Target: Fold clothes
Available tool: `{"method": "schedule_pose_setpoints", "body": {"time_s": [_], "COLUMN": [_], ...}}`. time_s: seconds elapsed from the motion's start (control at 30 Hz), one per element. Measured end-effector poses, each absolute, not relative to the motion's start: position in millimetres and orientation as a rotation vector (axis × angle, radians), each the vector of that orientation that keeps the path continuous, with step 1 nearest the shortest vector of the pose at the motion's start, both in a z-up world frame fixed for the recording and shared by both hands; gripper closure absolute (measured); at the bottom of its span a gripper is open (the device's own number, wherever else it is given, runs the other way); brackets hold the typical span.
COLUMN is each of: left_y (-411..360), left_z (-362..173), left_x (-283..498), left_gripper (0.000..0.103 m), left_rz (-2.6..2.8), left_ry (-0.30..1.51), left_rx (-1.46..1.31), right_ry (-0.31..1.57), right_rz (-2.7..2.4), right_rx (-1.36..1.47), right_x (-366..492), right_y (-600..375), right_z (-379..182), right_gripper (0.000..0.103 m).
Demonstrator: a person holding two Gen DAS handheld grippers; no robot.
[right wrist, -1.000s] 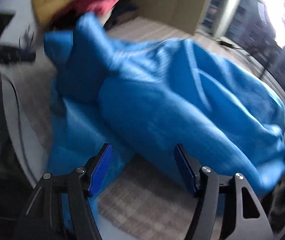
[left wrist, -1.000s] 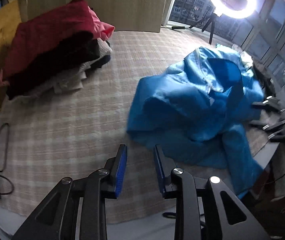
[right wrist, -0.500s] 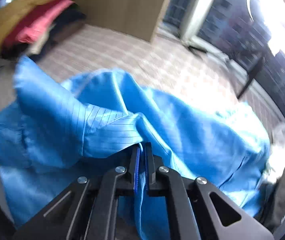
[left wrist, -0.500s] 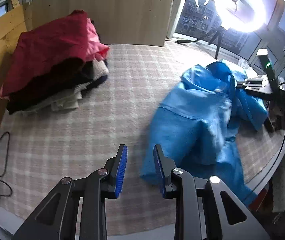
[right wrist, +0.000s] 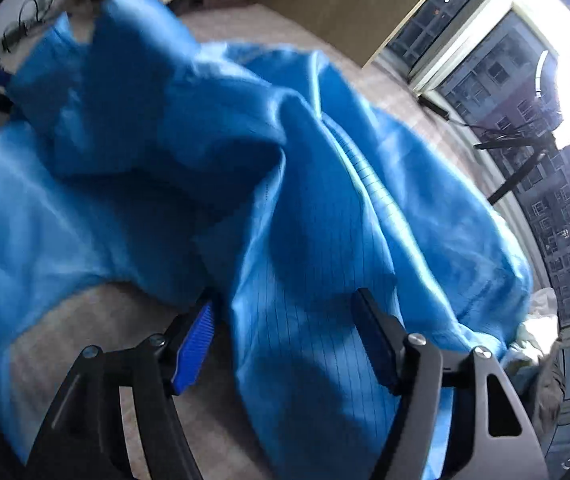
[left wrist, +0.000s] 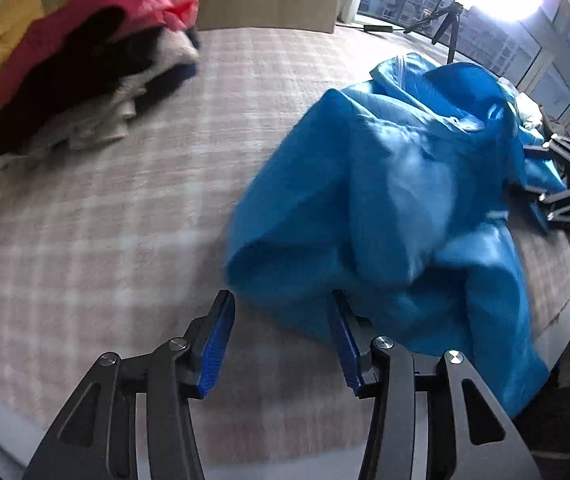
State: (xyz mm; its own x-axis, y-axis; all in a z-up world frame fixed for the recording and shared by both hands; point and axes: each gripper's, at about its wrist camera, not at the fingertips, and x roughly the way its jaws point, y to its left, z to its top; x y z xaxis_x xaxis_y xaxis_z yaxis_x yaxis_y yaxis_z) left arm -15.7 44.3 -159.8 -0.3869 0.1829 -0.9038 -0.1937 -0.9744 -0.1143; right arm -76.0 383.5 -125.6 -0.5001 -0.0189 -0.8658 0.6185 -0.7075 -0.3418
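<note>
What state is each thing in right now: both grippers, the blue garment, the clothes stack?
Left gripper: jaws opening, nothing pinched, at the garment's near edge.
Right gripper: jaws opening, cloth between them, not pinched.
Thin blue striped garment: crumpled, unfolded, on the checked cloth.
Red-topped clothes stack: piled, untouched.

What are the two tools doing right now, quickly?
Left tool: opening, nothing gripped, at the blue garment's edge.
Right tool: opening, garment between its pads, not gripped.
</note>
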Motion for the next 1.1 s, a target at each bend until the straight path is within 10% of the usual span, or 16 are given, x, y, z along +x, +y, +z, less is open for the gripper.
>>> {"method": "schedule_pose_setpoints", "body": {"time_s": [0.07, 0.1, 0.13, 0.7, 0.8, 0.93, 1.1], "left_y": [54, 58, 60, 20, 39, 96, 152], "left_z": [-166, -167, -166, 28, 8, -49, -95], "left_x": [-27, -31, -35, 23, 35, 64, 91], "left_gripper": [0.061, 0.071, 0.099, 0.103, 0.101, 0.07, 0.068], "left_rz": [2.446, 2.455, 2.452, 2.618, 2.442, 2.198, 2.063], "left_ry": [0.026, 0.031, 0.02, 0.16, 0.225, 0.388, 0.6], "left_rx": [-1.582, -1.573, -1.565, -1.048, -1.076, -1.051, -0.986], "right_ry": [0.884, 0.82, 0.755, 0.203, 0.188, 0.153, 0.086], "right_rz": [-2.221, -2.225, -2.227, -2.697, -2.784, -2.893, -2.955], "right_rx": [1.307, 1.317, 1.327, 0.858, 0.889, 1.0, 1.123], "right_x": [-83, -86, -88, 32, 63, 89, 90], "right_y": [386, 391, 397, 496, 517, 543, 566], "right_z": [-131, -127, -122, 121, 136, 129, 105], "right_gripper": [0.053, 0.095, 0.101, 0.101, 0.101, 0.101, 0.101]}}
